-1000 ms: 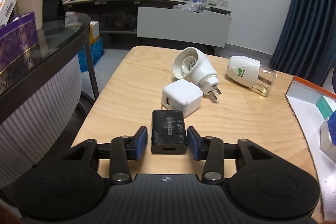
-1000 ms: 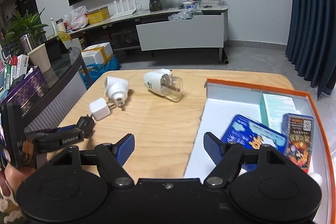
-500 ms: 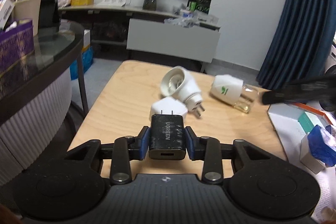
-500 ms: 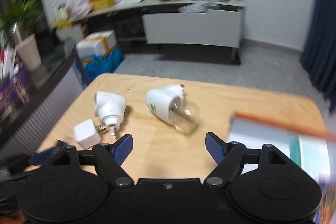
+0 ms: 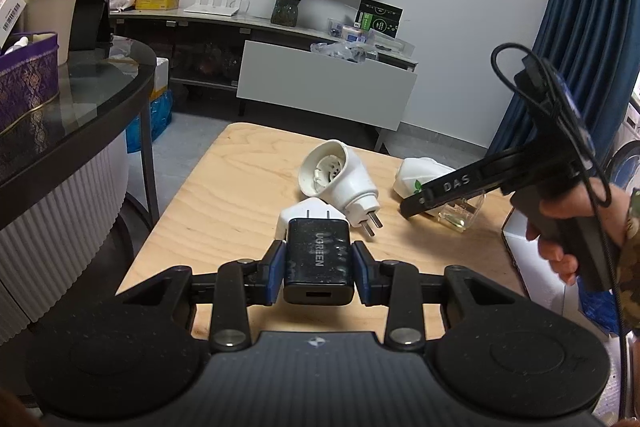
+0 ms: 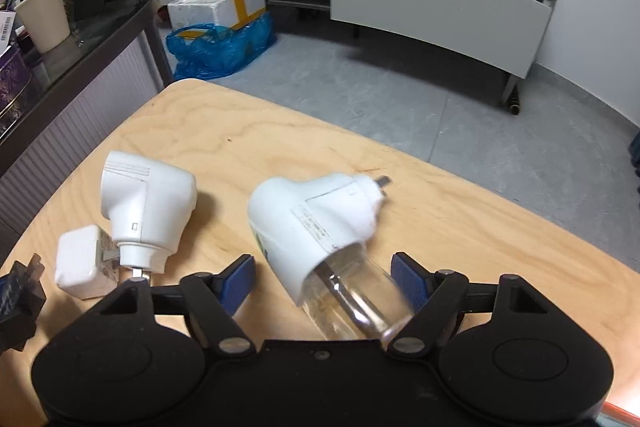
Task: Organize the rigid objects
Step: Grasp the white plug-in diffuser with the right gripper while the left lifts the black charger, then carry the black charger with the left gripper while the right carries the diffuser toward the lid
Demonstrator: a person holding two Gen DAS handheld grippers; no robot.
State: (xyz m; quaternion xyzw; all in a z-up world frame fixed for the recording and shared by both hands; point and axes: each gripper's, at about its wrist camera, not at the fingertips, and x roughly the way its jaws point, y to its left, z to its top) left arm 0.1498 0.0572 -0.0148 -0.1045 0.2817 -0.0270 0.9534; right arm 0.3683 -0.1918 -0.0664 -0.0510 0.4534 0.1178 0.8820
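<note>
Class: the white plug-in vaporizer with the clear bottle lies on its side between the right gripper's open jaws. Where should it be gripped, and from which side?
Grip the white plug-in vaporizer across its white body, just above the clear bottle, coming from above with the right gripper. It lies tilted, so align the pads with its flatter flanks; the bottle looks round and slippery.

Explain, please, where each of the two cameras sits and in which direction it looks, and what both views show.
Left wrist: on the left gripper, looking forward over the black charger it clamps; the right hand shows.
Right wrist: on the right gripper, looking steeply down at the plug-in with clear bottle between its open, closing pads; only its own fingers show.
Shared: wooden table, round white adapter, square white charger.
</note>
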